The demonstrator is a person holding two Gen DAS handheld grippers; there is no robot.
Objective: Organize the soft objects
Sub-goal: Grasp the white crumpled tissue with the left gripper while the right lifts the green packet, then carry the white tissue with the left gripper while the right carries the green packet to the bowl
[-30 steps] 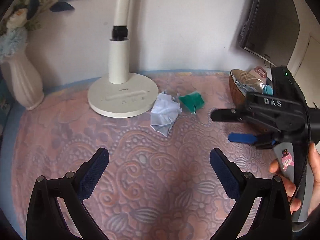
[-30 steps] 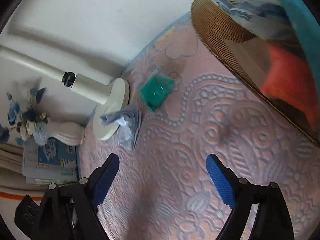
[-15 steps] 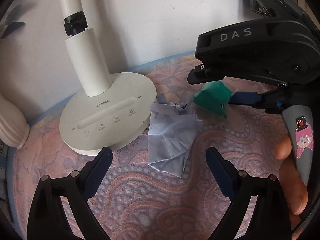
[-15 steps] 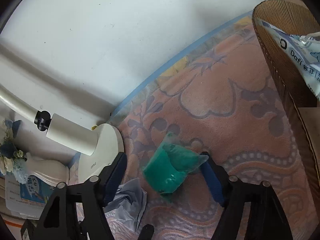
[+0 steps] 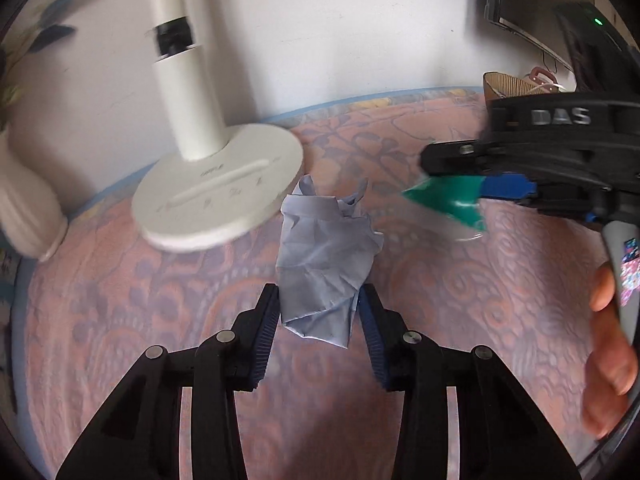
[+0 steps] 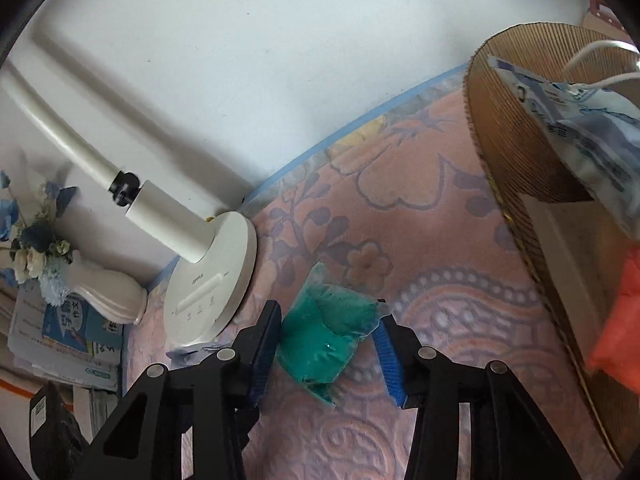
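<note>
A crumpled pale blue cloth [image 5: 320, 256] lies on the pink patterned table cover, just in front of the lamp base. My left gripper [image 5: 318, 320] is closing on its near end, and both pads touch its sides. A green soft packet [image 6: 324, 336] in clear wrap sits between the pads of my right gripper [image 6: 326, 336], which is also closing and presses on it. In the left wrist view the right gripper [image 5: 456, 184] comes in from the right with the green packet [image 5: 444, 200] at its tips, blurred by motion.
A white lamp base [image 5: 216, 196] stands just left of the cloth, with a white vase [image 5: 28, 208] further left. A brown ribbed basket [image 6: 492, 152] at the right holds a blue-white pouch [image 6: 580, 128] and something orange [image 6: 620, 320]. Books [image 6: 64, 340] lie beyond the table's left edge. A hand [image 5: 608, 340] holds the right gripper.
Both grippers moved in and narrowed. The left one came down over the blue cloth and closed onto it. The right one closed around the green packet.
</note>
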